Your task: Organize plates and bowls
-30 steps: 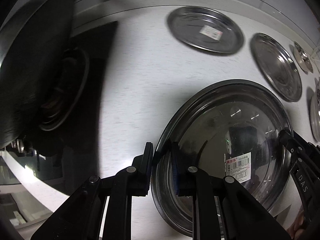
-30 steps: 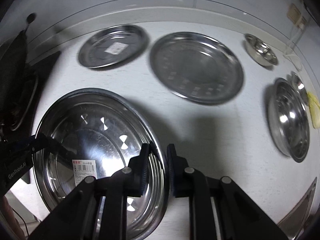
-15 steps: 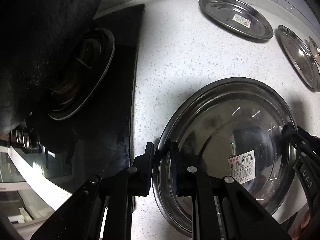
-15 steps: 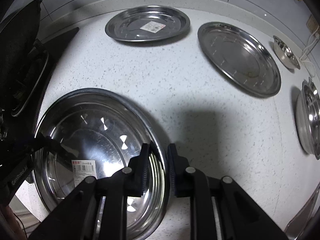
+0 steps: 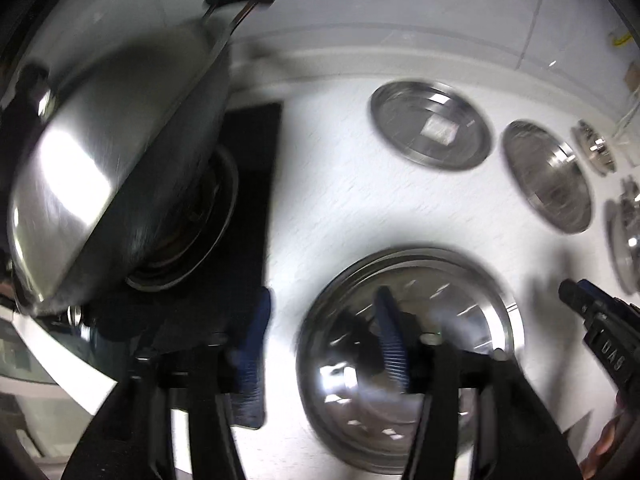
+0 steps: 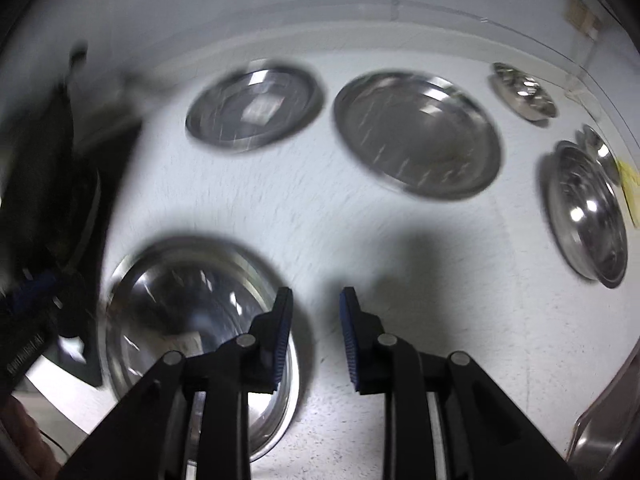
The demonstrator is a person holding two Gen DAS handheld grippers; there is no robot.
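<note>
Now both of your grippers stand released above the large steel plate [image 5: 408, 332], which lies flat on the white table [image 5: 340, 208] with nothing clamped on its rim: the left gripper [image 5: 320, 344] has just been opening and its fingers [image 5: 390, 344] spread wide, one over the plate's bowl and one outside its left edge, while the right gripper [image 6: 314, 336] has just been opening too, its fingers [image 6: 282, 332] a little apart over the plate's right rim with nothing between them. From here I judge the main risk is blur-fast motion: both views smear, so a hasty swing could clip the plate's rim and skid it across the table. Left of the large plate, very close, sit the black stove [image 5: 256, 168] and a big wok [image 5: 112, 176] tilted on its burner; your left fingers could knock either if you drift that way. Beyond the large plate lie two more plates, a labelled plate [image 6: 254, 110] and a plain plate [image 6: 418, 138], and farther right of them a small bowl [image 6: 524, 90] and a larger bowl [image 6: 586, 208]. The table between the large plate and those dishes is bare, so no obstacle blocks the reach, but polished steel is likely slippery and a shallow rim gives little to bite.
</note>
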